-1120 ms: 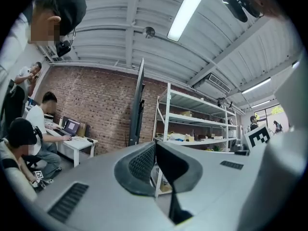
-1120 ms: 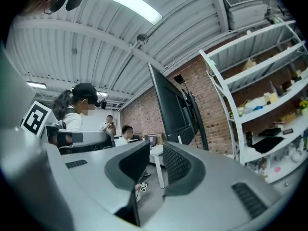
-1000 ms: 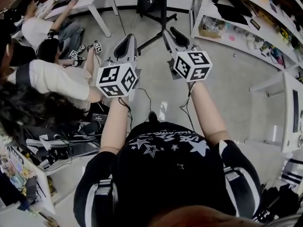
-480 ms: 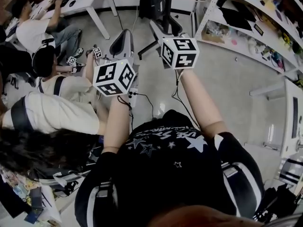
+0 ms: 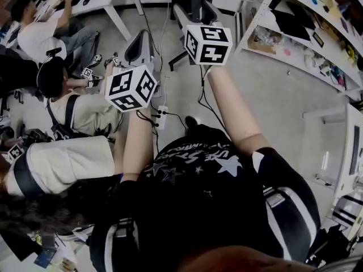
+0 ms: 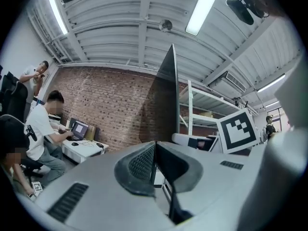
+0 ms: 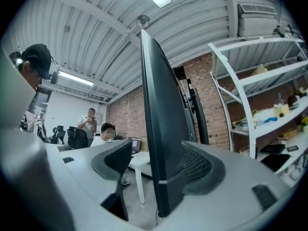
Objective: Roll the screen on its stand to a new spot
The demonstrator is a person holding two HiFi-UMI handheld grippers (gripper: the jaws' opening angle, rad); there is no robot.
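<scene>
nearby, seated people (image 5: 79, 112) and a shelf rack (image 5: 309, 41) flank the screen (image 7: 161, 119).

Wall: we see a red brick wall (image 6: 106, 105) across the back of the room.
Shelving: we see a white metal rack (image 7: 229, 106) against that wall, its shelves loaded with small items we cannot make out.
Tabletop: we find a white tabletop (image 6: 82, 150) carrying an open laptop (image 6: 78, 128).
Seated person: we see one person (image 6: 43, 134) sitting at that tabletop, facing the laptop.
Standing person: we see another (image 7: 89, 121) farther back, both hands raised.
Floor: we note a pale grey floor (image 5: 278, 95) with a white power strip (image 5: 161, 117) and its cables.
Crouching person: we see someone in a light shirt (image 5: 79, 109) low on the floor.
Ceiling: we see a long light strip (image 6: 202, 8) on corrugated panels.
</scene>
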